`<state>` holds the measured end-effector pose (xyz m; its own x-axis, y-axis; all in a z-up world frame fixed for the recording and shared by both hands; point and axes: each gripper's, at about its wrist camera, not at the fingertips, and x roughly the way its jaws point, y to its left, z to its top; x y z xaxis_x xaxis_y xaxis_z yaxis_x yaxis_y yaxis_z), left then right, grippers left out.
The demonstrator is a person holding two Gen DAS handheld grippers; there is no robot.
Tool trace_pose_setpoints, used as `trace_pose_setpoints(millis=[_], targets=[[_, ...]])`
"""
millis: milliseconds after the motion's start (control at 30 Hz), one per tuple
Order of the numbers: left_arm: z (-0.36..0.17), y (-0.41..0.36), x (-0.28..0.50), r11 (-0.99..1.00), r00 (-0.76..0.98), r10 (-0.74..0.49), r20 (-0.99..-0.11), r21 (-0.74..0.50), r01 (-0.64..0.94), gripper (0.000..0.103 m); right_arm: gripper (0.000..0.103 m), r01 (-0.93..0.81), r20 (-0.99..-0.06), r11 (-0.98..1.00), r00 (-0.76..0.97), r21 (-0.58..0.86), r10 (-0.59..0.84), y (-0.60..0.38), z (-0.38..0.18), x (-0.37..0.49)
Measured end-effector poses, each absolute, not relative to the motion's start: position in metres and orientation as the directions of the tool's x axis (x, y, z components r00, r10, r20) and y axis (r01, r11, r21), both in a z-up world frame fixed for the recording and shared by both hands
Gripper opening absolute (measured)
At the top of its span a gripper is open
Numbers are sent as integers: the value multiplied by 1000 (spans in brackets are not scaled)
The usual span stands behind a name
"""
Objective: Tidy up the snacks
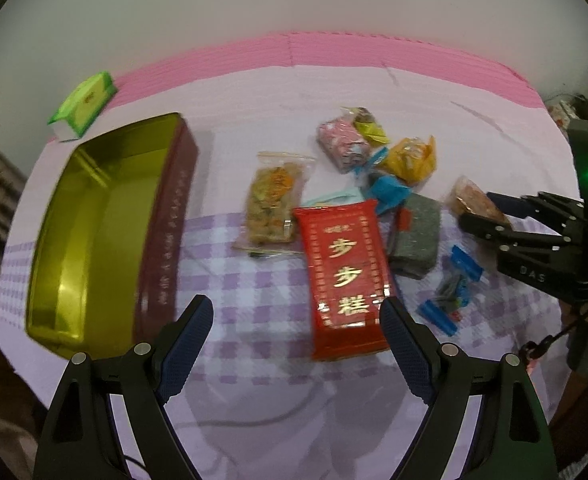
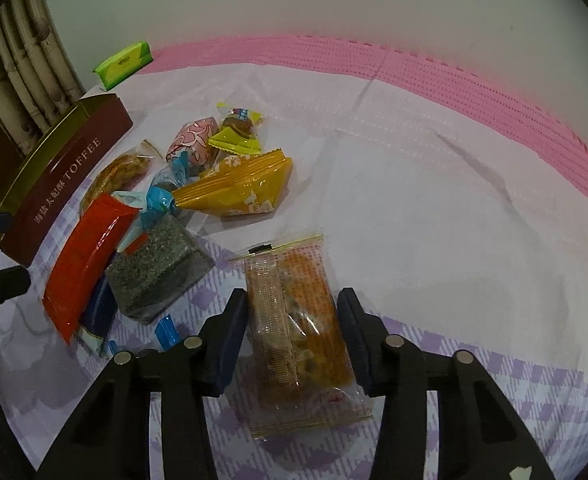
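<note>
Checked cloth on the table (image 2: 434,200). Your right gripper (image 2: 292,332) clenches the orange snack packet (image 2: 298,320), lower centre; left gripper (image 1: 296,322) released. Next, judge: carry it to the tin (image 1: 94,232), left.

Open gold-lined toffee tin (image 1: 94,232) left, empty; wrapped snacks (image 1: 344,268) loosely scattered beside it on the cloth
</note>
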<state>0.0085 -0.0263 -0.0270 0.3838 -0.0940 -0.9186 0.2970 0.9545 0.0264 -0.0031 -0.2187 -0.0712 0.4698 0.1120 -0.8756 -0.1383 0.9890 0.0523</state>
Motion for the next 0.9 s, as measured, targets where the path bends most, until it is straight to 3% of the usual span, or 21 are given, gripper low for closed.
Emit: trace_pose_setpoints(millis=[200, 900], targets=[[-34, -34, 15, 953, 368, -95, -925, 22, 301, 85, 35, -142, -873, 990, 481, 10, 78, -216, -71, -2], [-60, -53, 44, 949, 293, -108, -950, -10, 316, 85, 34, 72, -899, 996, 438, 50, 13, -255, -70, -32]])
